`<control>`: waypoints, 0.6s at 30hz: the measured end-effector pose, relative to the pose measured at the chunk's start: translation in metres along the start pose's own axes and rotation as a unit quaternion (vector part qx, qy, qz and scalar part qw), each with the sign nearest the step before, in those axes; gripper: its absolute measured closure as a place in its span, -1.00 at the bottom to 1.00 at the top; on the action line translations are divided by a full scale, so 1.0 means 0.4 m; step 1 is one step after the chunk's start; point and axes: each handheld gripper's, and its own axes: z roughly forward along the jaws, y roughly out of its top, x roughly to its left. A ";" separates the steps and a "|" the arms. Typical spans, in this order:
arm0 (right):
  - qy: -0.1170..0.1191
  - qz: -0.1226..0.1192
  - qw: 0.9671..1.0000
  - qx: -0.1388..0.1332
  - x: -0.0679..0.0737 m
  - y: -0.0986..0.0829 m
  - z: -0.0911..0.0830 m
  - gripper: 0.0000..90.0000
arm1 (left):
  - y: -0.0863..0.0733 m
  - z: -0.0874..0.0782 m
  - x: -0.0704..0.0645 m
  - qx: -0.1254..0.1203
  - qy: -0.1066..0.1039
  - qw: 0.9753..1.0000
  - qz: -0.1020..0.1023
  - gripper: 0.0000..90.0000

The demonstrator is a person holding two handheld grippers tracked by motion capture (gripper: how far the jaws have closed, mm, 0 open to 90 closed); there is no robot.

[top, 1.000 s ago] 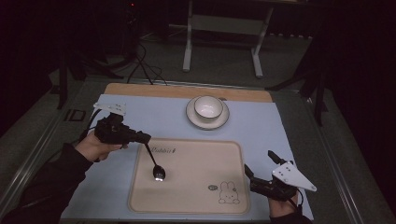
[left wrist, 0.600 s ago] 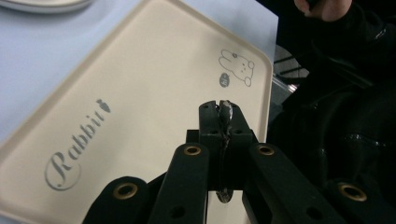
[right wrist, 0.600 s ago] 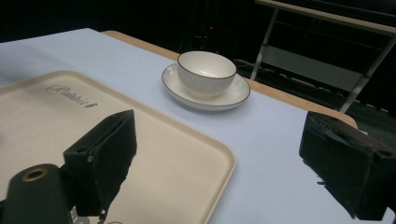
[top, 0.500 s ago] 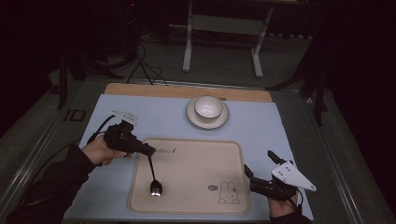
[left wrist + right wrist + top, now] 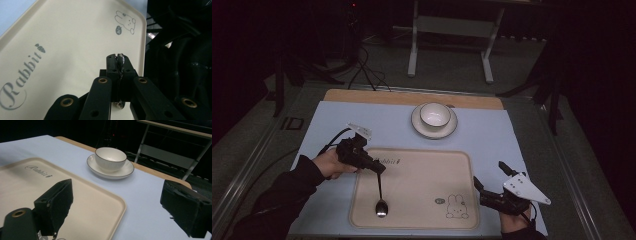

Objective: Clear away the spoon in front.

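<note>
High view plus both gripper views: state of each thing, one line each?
Left claw: shut on the spoon handle.
Spoon: held, bowl end down on the tray.
Right claw: open, holding nothing, beside the tray's right edge.
Tray: flat on the blue mat.
Bowl: upright on its saucer, looks empty.

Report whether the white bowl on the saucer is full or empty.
Empty: the white bowl shows a bare white inside, seated upright on its saucer.

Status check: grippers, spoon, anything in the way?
Left gripper shut on spoon, bowl end on tray. Right gripper open, idle beside tray. Nothing obstructing.
</note>
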 end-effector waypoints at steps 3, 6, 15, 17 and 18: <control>0.000 0.002 1.000 0.001 -0.001 -0.001 0.001 -0.76 | -0.007 0.002 0.011 -0.024 0.014 1.000 0.005 0.94; 0.001 0.002 1.000 0.003 -0.001 -0.001 0.002 -0.76 | -0.018 0.008 0.028 -0.033 0.017 0.999 -0.001 0.90; 0.002 0.003 1.000 0.003 -0.002 -0.001 0.002 -0.76 | -0.041 0.039 0.067 -0.054 0.033 0.998 -0.016 0.79; 0.002 0.003 1.000 0.002 -0.003 -0.001 0.002 -0.76 | -0.045 0.043 0.076 -0.062 0.042 0.997 -0.017 0.75; 0.002 0.003 1.000 0.002 -0.003 -0.001 0.002 -0.76 | -0.047 0.046 0.080 -0.067 0.044 0.997 -0.020 0.75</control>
